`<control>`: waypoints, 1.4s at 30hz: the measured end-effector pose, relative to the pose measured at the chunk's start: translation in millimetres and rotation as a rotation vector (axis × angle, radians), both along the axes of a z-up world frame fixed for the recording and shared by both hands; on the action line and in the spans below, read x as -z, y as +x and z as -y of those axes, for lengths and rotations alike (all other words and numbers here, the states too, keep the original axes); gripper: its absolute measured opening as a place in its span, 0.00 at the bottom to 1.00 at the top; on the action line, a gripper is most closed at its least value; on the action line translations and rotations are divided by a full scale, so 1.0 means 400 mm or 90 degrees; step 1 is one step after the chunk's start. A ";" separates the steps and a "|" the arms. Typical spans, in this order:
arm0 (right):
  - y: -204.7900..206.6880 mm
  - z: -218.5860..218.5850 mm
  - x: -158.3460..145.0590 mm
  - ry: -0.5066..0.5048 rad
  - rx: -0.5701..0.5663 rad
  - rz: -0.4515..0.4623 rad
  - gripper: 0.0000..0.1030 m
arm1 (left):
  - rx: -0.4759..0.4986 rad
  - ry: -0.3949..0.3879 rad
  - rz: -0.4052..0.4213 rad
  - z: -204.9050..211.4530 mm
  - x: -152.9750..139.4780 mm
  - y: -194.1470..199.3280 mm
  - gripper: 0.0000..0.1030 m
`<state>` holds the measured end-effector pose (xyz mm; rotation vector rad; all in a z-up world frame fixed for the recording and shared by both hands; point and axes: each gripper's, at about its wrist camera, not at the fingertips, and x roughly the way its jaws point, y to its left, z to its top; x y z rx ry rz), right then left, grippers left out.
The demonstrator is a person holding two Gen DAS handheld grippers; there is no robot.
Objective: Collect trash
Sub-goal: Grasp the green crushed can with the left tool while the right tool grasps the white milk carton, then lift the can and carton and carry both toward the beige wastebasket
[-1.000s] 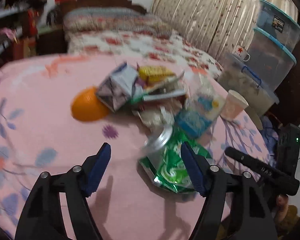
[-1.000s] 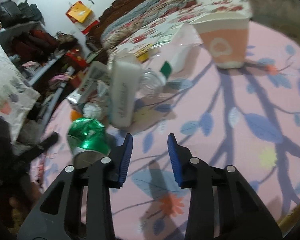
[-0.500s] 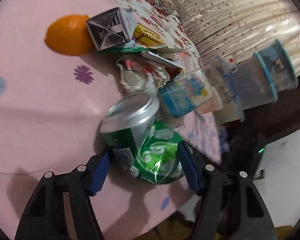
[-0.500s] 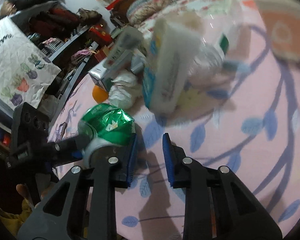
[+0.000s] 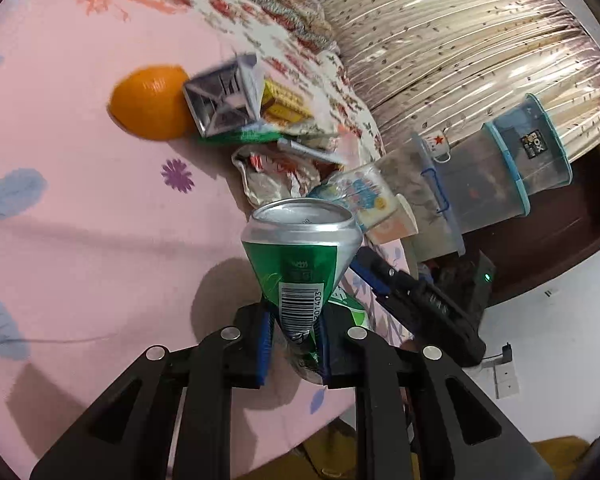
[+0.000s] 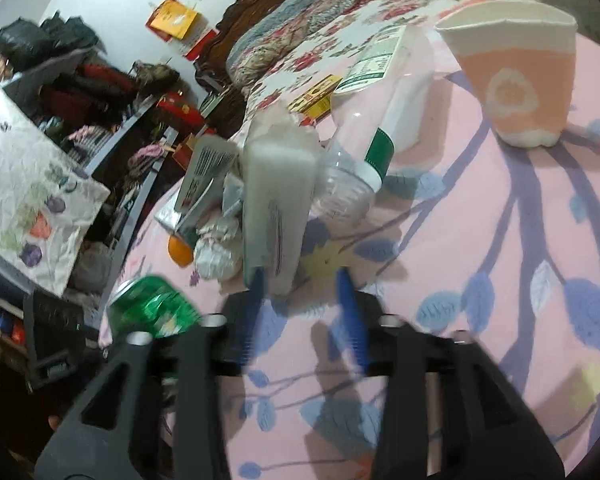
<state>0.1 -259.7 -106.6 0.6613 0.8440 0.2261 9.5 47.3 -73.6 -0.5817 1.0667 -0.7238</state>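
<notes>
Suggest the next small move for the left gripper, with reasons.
Probably lift the green can straight up, off the pink bedspread. The left gripper has its jaws shut on the can's crushed lower body, so the grasp looks made. A crumpled wrapper and a paper cup lie just beyond, so rising avoids dragging them.

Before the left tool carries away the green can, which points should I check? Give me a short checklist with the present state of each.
1. Left tool shut on the crushed green aluminium can: ok.
2. Grip deep enough: not ok, only the narrow crushed end is pinched.
3. Can off the pink bedsheet: cannot tell.
4. Right tool open and holding nothing: ok.
5. Right tool apart from the white upright carton: cannot tell, the view is blurred.
6. Trash bin in sight: not ok, none appears.
</notes>
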 end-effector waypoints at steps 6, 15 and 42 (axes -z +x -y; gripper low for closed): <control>0.054 -0.016 -0.014 -0.003 -0.001 0.005 0.61 | -0.011 0.025 0.061 -0.025 -0.055 -0.040 0.16; -0.015 -0.067 -0.073 -0.074 -0.042 0.085 0.30 | 0.010 0.068 0.094 0.014 -0.071 -0.056 0.15; -0.180 -0.082 -0.073 -0.244 -0.015 0.107 0.30 | 0.043 0.114 0.101 0.083 -0.038 -0.067 0.15</control>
